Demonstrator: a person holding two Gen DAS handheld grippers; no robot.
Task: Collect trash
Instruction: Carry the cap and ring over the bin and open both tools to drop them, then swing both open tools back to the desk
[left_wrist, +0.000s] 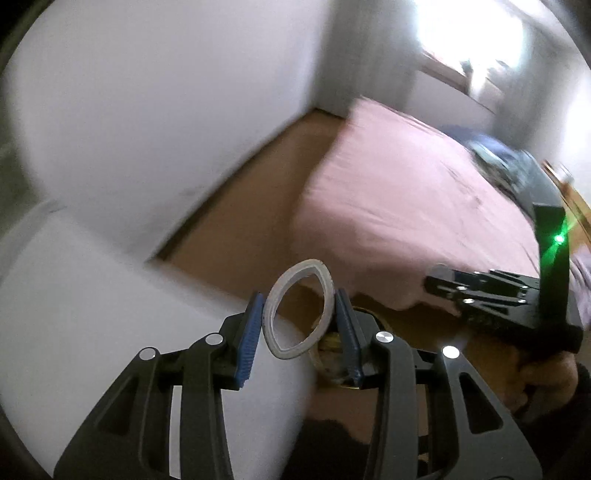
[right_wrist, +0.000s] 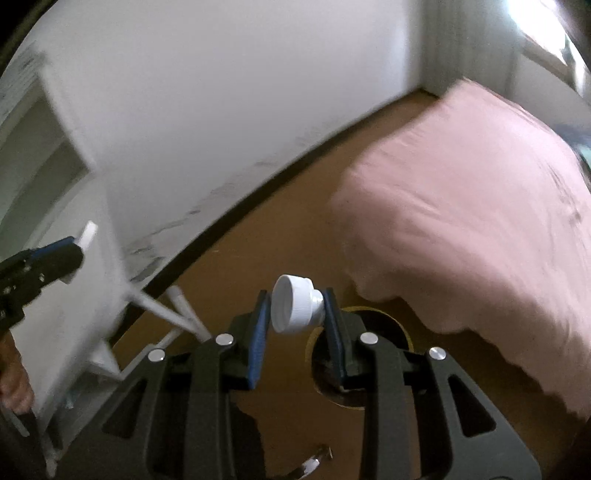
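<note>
Carrying step: the left gripper (left_wrist: 299, 325) pinches a squashed white ring (left_wrist: 298, 308) between its fingers; the right gripper (right_wrist: 297, 314) clamps a white cap (right_wrist: 293, 309). A dark round bin (right_wrist: 373, 345) sits just beyond the fingers; next, I judge, centre over it and release.

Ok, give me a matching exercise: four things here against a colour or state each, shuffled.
Things:
1. ring
2. cap
3. bed cover
4. floor

Descriptions:
A. brown
B. pink
C. squeezed in the left gripper
D. white, held in the right gripper

Pairs: 1-C, 2-D, 3-B, 4-A
</note>
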